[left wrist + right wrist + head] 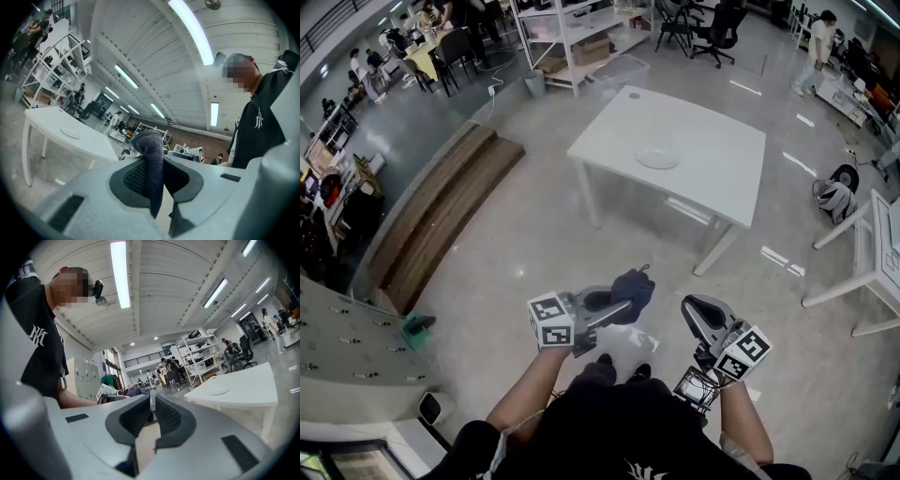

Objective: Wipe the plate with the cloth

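Plate (657,157): round, pale, shallow. It lies flat on the white table (717,131), about the middle of the top, with nothing else on that top. Being round, it has no long axis. It is well apart from both grippers, across a stretch of bare floor. It also shows far off in the left gripper view (70,132) and the right gripper view (218,391).

Cloth (630,291): dark, knitted or terry in texture, folded into a thick strip. It is pinched between the jaws of the left gripper (619,307). In the left gripper view the cloth (152,161) has its long axis crosswise to the jaws. A rounded fold bulges above them and a narrower end hangs below. In the head view the bunch sticks out past the jaw tips on the side toward the table.

Left gripper: jaws closed on the cloth and pointing to the right of the head view, toward the other gripper.

Right gripper (692,307): jaws drawn close together, only a thin slit between the ribbed pads (168,416), nothing held. In the head view it points up and to the left.

Table: rectangular, thin white legs, set at a slant in the head view.

Surroundings: wooden steps (441,216) to the left, a white shelf rack (572,37) and office chairs (712,28) beyond the table.
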### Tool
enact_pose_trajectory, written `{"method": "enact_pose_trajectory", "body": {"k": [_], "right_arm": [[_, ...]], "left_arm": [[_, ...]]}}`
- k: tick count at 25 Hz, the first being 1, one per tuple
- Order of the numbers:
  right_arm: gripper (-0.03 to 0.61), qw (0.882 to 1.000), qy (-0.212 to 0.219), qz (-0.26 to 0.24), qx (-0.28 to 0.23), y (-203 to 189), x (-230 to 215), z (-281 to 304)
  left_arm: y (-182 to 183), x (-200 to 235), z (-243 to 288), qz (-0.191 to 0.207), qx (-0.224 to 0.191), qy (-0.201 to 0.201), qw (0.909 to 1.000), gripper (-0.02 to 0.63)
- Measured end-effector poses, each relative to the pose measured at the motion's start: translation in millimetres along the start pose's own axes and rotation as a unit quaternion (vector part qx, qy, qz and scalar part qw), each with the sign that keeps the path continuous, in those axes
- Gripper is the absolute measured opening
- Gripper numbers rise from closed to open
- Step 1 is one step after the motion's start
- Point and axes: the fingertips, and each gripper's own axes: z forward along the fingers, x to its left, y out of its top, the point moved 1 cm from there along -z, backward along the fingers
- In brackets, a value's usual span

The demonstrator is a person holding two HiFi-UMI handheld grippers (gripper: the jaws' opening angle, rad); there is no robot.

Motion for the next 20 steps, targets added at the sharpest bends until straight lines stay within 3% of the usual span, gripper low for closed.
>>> {"method": "enact_pose_trajectory", "body": {"k": [9, 17, 20], "right_arm": [[0.008, 1.000, 0.013, -0.008, -0.003, 8.2, -21.9, -15.6], [0.009, 1.000, 0.006, -0.021, -0.011, 13.1, -40.4, -13.8], [0.075, 1.000, 0.009, -0.019, -0.008, 13.4, -53.1, -3.9]], "left_arm": [[-5.1, -2.8, 22.2, 0.010, 0.002, 0.021, 0.9997, 0.051], [9.3, 10.1, 35.5, 0.007, -0.028, 0.013, 0.9995, 0.052], [15.9, 25.3, 44.1, 0.005, -0.027, 0.006, 0.9996, 0.052]]}}
